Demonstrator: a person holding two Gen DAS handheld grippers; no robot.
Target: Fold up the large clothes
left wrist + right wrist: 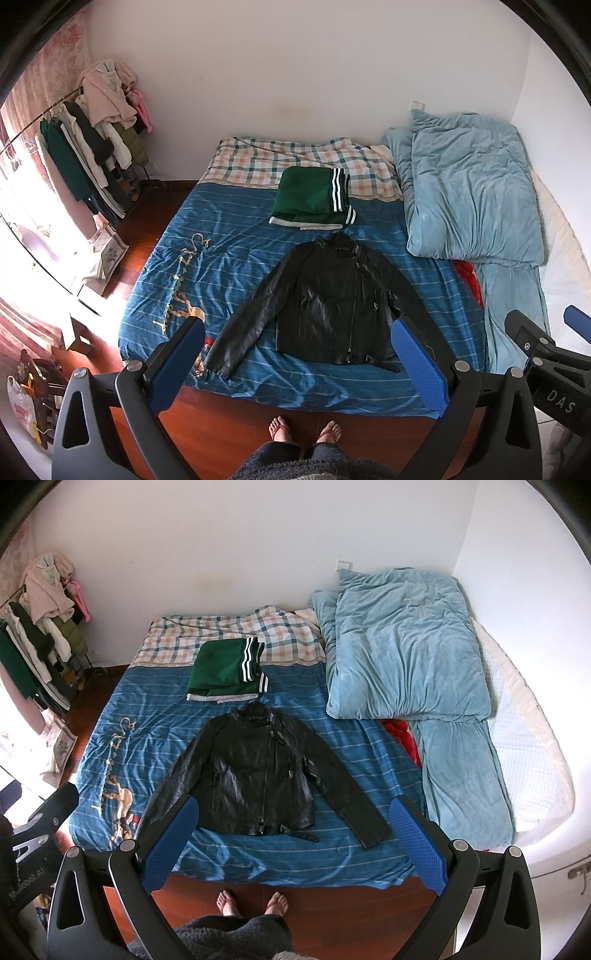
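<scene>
A black leather jacket [328, 295] lies flat, front up, sleeves spread, on the blue striped bed cover [229, 258]; it also shows in the right wrist view [258, 771]. A folded green garment with white stripes [314, 201] lies beyond its collar, also in the right wrist view [229, 672]. My left gripper [297, 354] is open and empty, held high above the bed's near edge. My right gripper [293, 834] is open and empty, held likewise; its body shows at the right of the left wrist view [546, 354].
A light blue duvet [406, 646] is heaped on the right of the bed. A checked blanket [295, 158] lies at the head. A clothes rack [92, 147] stands at the left wall. The person's feet [304, 430] stand on the wooden floor at the bed's foot.
</scene>
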